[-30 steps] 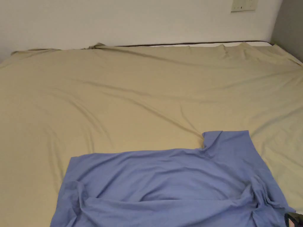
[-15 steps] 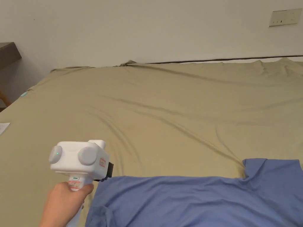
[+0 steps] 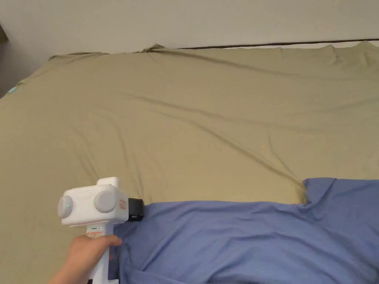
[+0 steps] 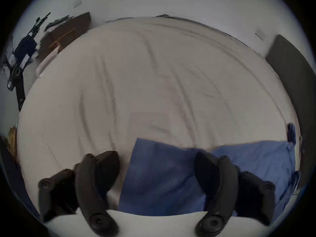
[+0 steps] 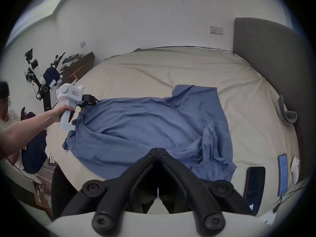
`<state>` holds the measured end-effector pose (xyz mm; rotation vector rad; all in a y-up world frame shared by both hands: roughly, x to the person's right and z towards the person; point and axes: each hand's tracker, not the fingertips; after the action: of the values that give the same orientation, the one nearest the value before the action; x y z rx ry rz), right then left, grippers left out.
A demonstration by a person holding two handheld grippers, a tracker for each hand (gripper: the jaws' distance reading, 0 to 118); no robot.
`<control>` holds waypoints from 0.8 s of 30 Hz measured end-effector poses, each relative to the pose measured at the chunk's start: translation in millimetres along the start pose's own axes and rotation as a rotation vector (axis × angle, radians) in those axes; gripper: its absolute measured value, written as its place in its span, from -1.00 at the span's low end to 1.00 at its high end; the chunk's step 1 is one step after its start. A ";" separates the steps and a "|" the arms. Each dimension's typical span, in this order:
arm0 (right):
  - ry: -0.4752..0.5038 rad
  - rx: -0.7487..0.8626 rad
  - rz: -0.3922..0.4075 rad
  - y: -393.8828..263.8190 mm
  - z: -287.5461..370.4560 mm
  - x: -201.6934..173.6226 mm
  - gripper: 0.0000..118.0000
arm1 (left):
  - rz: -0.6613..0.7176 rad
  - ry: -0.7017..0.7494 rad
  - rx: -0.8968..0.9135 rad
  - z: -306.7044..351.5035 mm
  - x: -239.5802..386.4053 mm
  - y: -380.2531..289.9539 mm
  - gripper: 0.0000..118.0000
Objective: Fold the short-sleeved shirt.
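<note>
**Location: bedroom in a home**

You are working at a wide bed [image 3: 192, 111] under a tan fitted sheet [image 5: 171, 66], a grey padded headboard [image 5: 266, 52] at one end, plain white walls [image 5: 145, 18] and a wall socket [image 5: 216, 30] behind.

Soft matt cloth shirt [image 3: 251, 240] on a smooth, creased cloth sheet [image 3: 185, 122].

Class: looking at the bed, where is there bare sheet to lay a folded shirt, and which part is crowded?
Free: the wide stretch of tan sheet between the blue shirt and the wall. Also the strip left of the shirt, beyond the left gripper. Crowded: the bed's right edge near the headboard, where two phones lie.
</note>
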<state>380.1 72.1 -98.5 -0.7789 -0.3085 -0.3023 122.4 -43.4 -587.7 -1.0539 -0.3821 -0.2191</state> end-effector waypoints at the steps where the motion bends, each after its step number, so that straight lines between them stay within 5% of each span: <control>1: 0.006 -0.002 0.000 -0.3 -1.7 1.6 -0.96 | -0.022 0.035 -0.048 3.9 -0.1 4.1 0.51; 2: 0.010 -0.006 -0.001 0.7 -3.8 4.0 -0.96 | -0.026 0.003 -0.080 10.3 -3.7 11.9 0.27; 4: 0.017 -0.008 -0.001 7.0 -9.8 10.1 -0.96 | -0.014 -0.015 -0.083 23.3 -13.8 28.1 -0.87; 5: 0.013 -0.009 0.005 13.7 -13.8 14.4 -0.96 | 0.061 -0.071 -0.077 32.2 -19.0 32.4 -0.97; 9: -0.052 0.028 0.023 57.3 -36.6 47.3 -0.96 | 0.009 -0.118 0.021 79.1 -17.2 26.9 -0.97; 13: -0.123 0.024 -0.052 112.7 -91.3 95.7 -0.87 | -0.041 -0.189 0.086 121.7 -3.0 7.3 -0.97; 15: -0.175 -0.080 -0.112 134.9 -132.9 121.6 0.67 | -0.057 -0.173 0.123 131.7 3.6 -2.4 -0.97; 16: -0.190 -0.139 -0.154 140.8 -153.3 134.6 0.84 | -0.054 -0.157 0.129 133.9 5.9 -4.6 -0.97; 21: -0.250 -0.311 -0.263 156.1 -222.2 178.1 0.72 | -0.056 -0.151 0.092 128.8 2.6 3.9 -0.97; 22: -0.252 -0.350 -0.267 155.8 -230.8 182.2 0.48 | -0.035 -0.161 0.083 127.9 0.5 5.4 -0.97; 23: -0.263 -0.390 -0.275 155.0 -237.8 184.2 -0.14 | -0.023 -0.183 0.065 126.6 -0.9 6.6 -0.97; 24: -0.253 -0.426 -0.257 151.6 -241.0 181.6 -0.43 | -0.026 -0.183 0.060 125.7 -0.7 7.3 -0.97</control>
<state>641.3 -27.7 -287.9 -1.2043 -0.5966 -0.5231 99.1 70.3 -538.9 -1.0128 -0.5649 -0.1339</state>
